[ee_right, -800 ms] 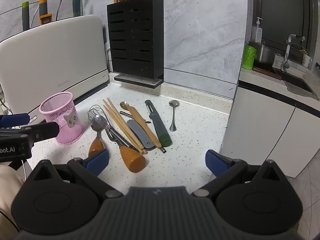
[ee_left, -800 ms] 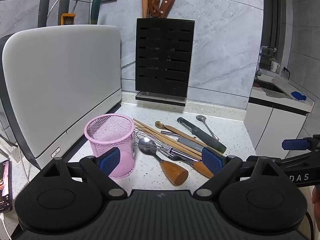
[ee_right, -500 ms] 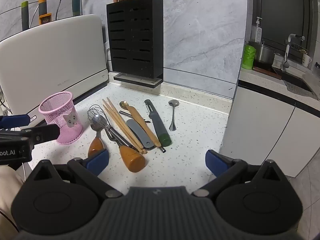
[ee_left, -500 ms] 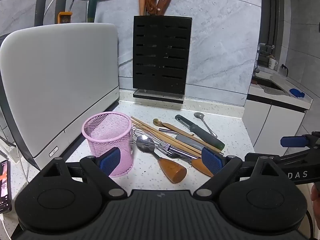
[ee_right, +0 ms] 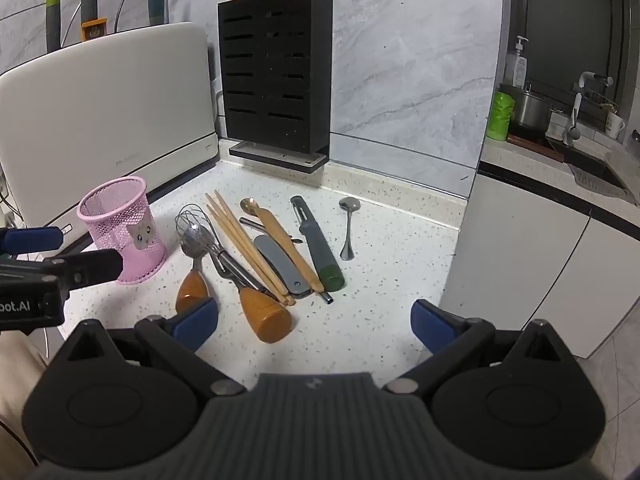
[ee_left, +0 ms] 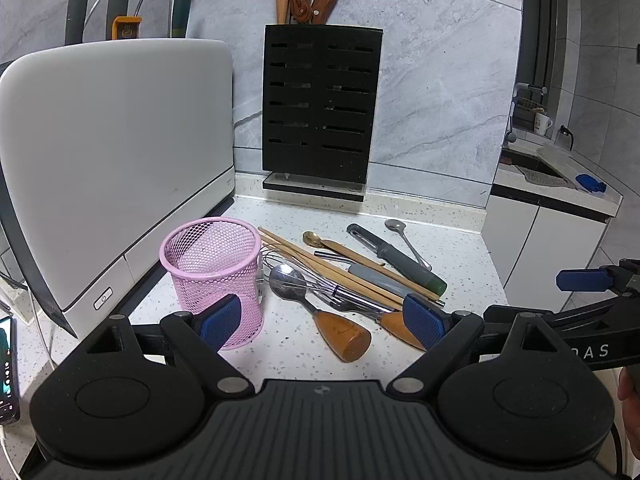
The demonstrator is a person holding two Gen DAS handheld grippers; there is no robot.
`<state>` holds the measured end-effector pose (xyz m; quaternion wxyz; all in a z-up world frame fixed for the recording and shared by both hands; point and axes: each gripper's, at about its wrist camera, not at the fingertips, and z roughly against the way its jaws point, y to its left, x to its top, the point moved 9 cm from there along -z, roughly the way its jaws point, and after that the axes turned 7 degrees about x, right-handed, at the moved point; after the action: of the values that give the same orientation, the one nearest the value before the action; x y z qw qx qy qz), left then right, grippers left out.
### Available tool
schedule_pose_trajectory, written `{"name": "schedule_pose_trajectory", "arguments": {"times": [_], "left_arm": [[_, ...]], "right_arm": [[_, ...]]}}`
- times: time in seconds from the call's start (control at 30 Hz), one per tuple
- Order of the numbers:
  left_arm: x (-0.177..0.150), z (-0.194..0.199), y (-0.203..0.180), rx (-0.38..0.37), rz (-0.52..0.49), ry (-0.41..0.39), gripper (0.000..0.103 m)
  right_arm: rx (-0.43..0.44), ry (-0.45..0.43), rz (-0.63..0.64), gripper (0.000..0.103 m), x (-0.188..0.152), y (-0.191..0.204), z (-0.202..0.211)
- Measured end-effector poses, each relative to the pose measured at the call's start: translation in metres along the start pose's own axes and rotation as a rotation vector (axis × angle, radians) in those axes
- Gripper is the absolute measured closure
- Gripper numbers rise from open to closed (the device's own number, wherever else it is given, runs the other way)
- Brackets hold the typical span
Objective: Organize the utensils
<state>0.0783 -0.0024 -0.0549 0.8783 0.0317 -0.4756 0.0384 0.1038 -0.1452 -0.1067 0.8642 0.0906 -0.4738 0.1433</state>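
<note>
Utensils lie in a loose heap on a speckled countertop (ee_left: 452, 236) as two handheld grippers hover over it, both angled downward. Left wrist view: the left gripper (ee_left: 320, 320) holds its blue pads wide apart with nothing between them, and against the frame of a moment ago the pink mesh cup (ee_left: 214, 276) and the heap sit slightly lower and further left in the picture, the objects themselves unmoved. One pink mesh cup stands upright and empty just beside the white appliance (ee_left: 112, 152); one black knife block (ee_left: 320, 108) stands against the wall with three wooden handles showing at its top. Right wrist view: the right gripper (ee_right: 314, 322) is spread to its widest and grips nothing, the scene framed almost exactly as before. Countable here are one whisk (ee_right: 196, 228), one pair of wooden chopsticks (ee_right: 244, 244), two wooden-handled pieces nearest the camera, one peeler (ee_right: 318, 240) with a green end, one grey flat tool (ee_right: 280, 266), and one small steel spoon (ee_right: 349, 226) lying apart to the right; the rest overlap too closely to count.
</note>
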Motion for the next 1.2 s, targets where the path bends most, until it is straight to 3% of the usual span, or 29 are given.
{"name": "schedule_pose_trajectory", "arguments": {"times": [1.2], "left_arm": [[-0.0005, -0.0025, 0.0062, 0.006, 0.012, 0.014, 0.000]], "right_arm": [[0.000, 0.027, 0.028, 0.003, -0.0019, 0.0039, -0.0048]]}}
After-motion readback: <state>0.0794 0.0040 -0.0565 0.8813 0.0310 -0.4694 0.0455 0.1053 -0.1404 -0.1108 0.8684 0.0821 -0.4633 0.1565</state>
